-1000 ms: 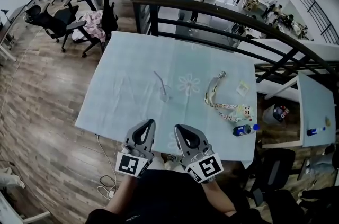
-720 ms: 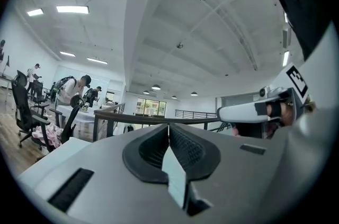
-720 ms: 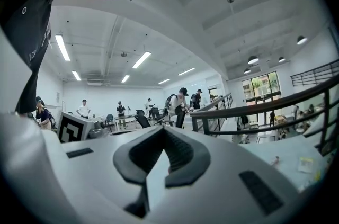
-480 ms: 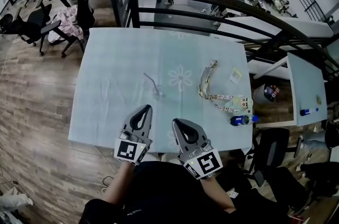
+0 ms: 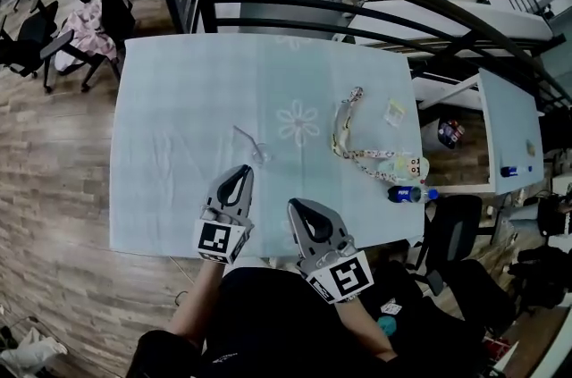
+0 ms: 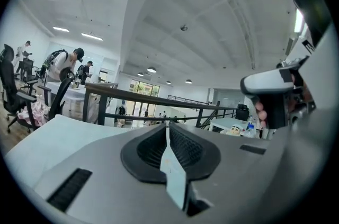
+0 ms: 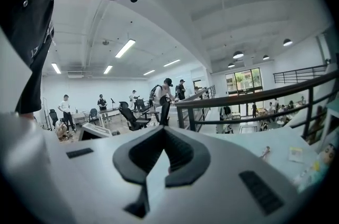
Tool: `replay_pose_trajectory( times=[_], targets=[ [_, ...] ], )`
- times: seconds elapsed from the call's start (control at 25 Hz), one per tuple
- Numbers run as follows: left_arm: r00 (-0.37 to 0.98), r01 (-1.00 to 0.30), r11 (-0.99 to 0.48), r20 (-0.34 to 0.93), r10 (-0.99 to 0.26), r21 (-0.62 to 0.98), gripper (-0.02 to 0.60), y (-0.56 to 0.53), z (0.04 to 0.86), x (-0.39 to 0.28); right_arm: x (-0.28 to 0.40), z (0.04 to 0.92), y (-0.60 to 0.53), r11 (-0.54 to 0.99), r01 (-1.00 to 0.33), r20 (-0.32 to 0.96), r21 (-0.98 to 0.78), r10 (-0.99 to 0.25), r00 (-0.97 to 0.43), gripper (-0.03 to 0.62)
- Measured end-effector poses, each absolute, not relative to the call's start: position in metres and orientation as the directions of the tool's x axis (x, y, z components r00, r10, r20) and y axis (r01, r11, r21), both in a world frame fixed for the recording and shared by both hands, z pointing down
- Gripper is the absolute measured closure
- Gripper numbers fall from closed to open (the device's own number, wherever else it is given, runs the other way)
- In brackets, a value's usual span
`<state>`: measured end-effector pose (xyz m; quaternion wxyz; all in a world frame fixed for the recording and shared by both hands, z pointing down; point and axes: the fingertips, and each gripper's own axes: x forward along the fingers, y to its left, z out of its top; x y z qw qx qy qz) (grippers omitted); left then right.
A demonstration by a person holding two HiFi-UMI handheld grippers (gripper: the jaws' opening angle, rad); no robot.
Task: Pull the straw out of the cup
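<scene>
Left gripper (image 5: 239,177) and right gripper (image 5: 295,208) both closed, empty. Mid-frame cup (image 5: 262,156) looks light; pulling the straw (image 5: 243,135) unbraced could tip it.

Left tool (image 5: 242,172) moved forward, now close to cup (image 5: 261,157); right tool (image 5: 294,205) advanced slightly over table (image 5: 161,144) edge.

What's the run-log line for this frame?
phase: pre-grasp | left gripper: shut, empty | right gripper: shut, empty | straw: in cup, untouched
</scene>
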<state>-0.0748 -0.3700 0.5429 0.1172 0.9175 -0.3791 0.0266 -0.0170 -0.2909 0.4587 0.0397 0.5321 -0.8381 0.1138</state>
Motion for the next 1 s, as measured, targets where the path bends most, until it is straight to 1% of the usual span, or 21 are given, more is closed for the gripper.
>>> replay_pose_trajectory(
  times=[0.16,0.2,0.28,0.52,0.64,0.84,1.0],
  targets=[
    [0.724,-0.688,-0.685,0.174,-0.667,0.237,0.564,-0.389,0.564,-0.073,-0.020,0.473,-0.302,0.393,-0.905,0.220,-0.164,-0.880,-0.422,0.588],
    [0.726,-0.686,-0.684,0.185,-0.662,0.248,0.550,-0.394,0.570,-0.073,-0.021,0.477,-0.304,0.391,-0.905,0.229,-0.169,-0.878,-0.421,0.588],
    [0.730,-0.683,-0.680,0.206,-0.652,0.266,0.500,-0.401,0.579,-0.070,-0.022,0.482,-0.305,0.386,-0.905,0.248,-0.177,-0.873,-0.421,0.588],
    [0.735,-0.677,-0.666,0.264,-0.624,0.313,0.469,-0.416,0.605,-0.061,-0.017,0.494,-0.306,0.350,-0.917,0.294,-0.193,-0.871,-0.395,0.588],
    [0.726,-0.688,-0.646,0.307,-0.616,0.331,0.437,-0.426,0.622,-0.057,-0.015,0.497,-0.307,0.332,-0.923,0.305,-0.192,-0.874,-0.378,0.588],
    [0.721,-0.692,-0.638,0.365,-0.589,0.337,0.426,-0.435,0.640,-0.045,-0.008,0.500,-0.306,0.301,-0.934,0.315,-0.192,-0.883,-0.349,0.588],
    [0.715,-0.699,-0.635,0.369,-0.594,0.331,0.426,-0.440,0.651,-0.040,-0.004,0.503,-0.305,0.289,-0.939,0.323,-0.185,-0.885,-0.336,0.588]
  ],
)
